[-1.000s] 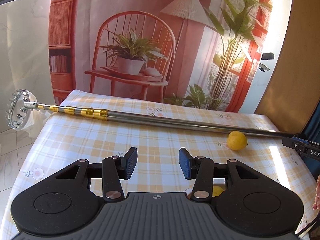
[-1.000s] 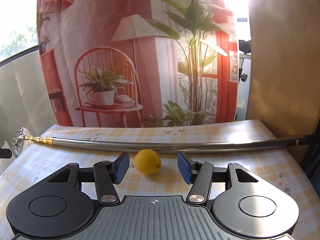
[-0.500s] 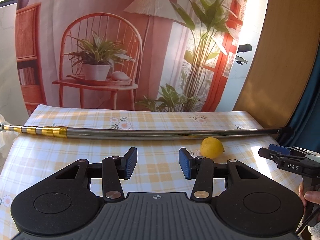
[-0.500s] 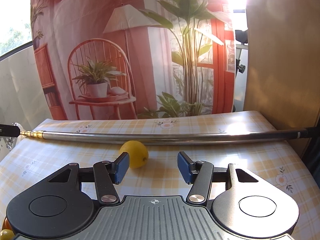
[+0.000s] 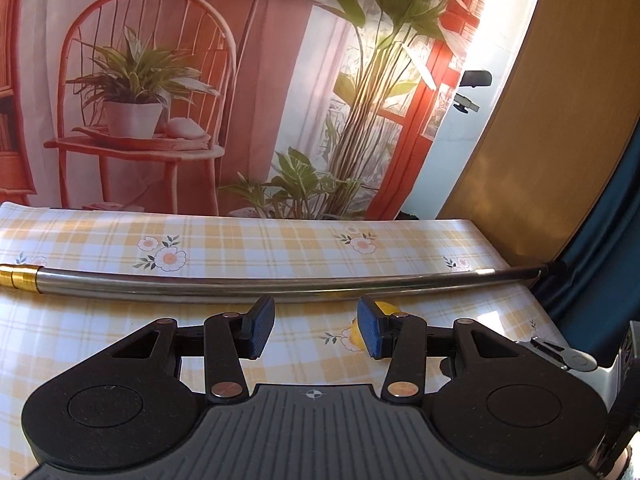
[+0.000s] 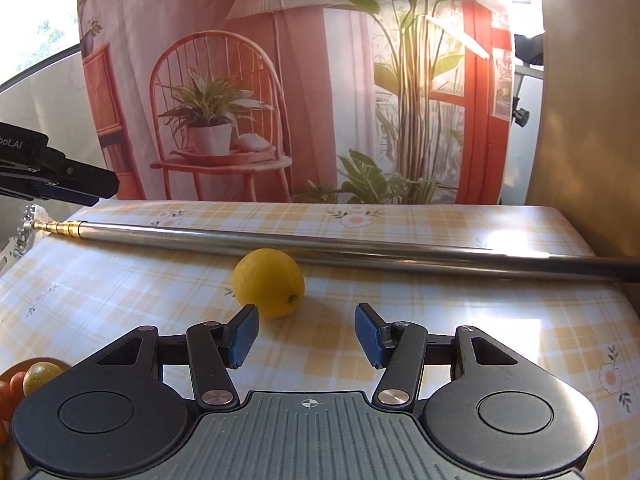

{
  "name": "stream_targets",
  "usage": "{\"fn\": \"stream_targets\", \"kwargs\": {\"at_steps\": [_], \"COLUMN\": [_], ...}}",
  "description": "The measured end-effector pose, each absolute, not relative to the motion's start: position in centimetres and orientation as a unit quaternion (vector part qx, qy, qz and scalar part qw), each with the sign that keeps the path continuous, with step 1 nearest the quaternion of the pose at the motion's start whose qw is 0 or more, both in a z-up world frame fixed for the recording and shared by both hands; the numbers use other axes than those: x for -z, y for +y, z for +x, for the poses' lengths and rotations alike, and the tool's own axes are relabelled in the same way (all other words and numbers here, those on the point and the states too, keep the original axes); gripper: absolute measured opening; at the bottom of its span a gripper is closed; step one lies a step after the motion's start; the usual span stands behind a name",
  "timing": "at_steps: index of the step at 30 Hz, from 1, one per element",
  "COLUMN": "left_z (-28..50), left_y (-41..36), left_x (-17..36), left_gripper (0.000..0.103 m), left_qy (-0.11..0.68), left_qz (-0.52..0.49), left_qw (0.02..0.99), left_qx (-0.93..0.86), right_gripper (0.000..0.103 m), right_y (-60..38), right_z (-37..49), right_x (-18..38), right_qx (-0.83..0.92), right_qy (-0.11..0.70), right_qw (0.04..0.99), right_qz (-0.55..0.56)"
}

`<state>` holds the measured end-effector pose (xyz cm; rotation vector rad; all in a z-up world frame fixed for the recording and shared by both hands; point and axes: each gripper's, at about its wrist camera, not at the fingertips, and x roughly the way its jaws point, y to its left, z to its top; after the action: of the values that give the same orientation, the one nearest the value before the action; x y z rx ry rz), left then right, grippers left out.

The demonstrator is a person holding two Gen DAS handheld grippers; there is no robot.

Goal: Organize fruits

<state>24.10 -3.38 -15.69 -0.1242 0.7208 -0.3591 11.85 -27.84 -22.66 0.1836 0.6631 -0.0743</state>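
The lemon (image 6: 269, 282) lies on the checked tablecloth (image 6: 460, 320), just on the near side of a long telescopic metal pole (image 6: 360, 249) that runs across the table, with its stem nub turned toward the right wrist camera; whether it touches the pole cannot be told. The right gripper (image 6: 306, 334) sits low just in front of it with its jaws spread wide and nothing between them; the fruit is off-centre, ahead of the left-hand blue pad (image 6: 242, 334) rather than in the middle of the gap. From the left wrist view only a sliver of the lemon (image 5: 383, 307) shows behind that tool's right-hand finger; the left gripper (image 5: 316, 332) is likewise spread and holding nothing. A cluster of small red and yellow-green fruits (image 6: 30, 376) sits at the lower left edge of the right view; what holds them is hidden.

The likely step is a grasp of the lemon by the right gripper; the risk lies in the offset, since a straight advance would bring the left-hand pad against the rind and push the round fruit along or against the pole; the smooth cloth would let it roll. Closing off-centre could also squeeze it out sideways; and reaching too far could knock the pole, which seems to lie loose.
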Motion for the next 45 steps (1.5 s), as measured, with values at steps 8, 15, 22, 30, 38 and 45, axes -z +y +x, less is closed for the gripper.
{"fn": "stream_targets", "kwargs": {"at_steps": [8, 15, 22, 30, 38, 45], "left_z": [25.6, 25.8, 25.1, 23.8, 21.9, 20.2], "left_y": [-2.9, -0.1, 0.3, -0.9, -1.2, -0.1], "left_x": [18.0, 18.6, 19.0, 19.7, 19.9, 19.7], "left_gripper": [0.048, 0.048, 0.048, 0.048, 0.065, 0.078], "left_qy": [0.371, 0.383, 0.379, 0.38, 0.38, 0.383], "left_qz": [-0.043, -0.065, -0.051, 0.002, 0.023, -0.004], "left_qw": [0.917, 0.915, 0.918, 0.916, 0.916, 0.917], "left_qx": [0.143, 0.114, 0.111, 0.125, 0.125, 0.114], "right_gripper": [0.058, 0.061, 0.061, 0.055, 0.053, 0.053], "right_y": [-28.1, -28.1, -27.7, -27.3, -26.8, -26.6], "right_z": [15.0, 18.1, 20.0, 19.5, 17.6, 14.9], "right_x": [24.1, 25.4, 26.6, 27.2, 26.9, 26.6], "right_qx": [0.009, -0.002, -0.006, 0.0, 0.001, 0.009], "right_qy": [0.317, 0.306, 0.319, 0.325, 0.301, 0.283], "right_qw": [0.943, 0.943, 0.936, 0.933, 0.94, 0.942], "right_qz": [0.105, 0.135, 0.149, 0.155, 0.159, 0.177]}}
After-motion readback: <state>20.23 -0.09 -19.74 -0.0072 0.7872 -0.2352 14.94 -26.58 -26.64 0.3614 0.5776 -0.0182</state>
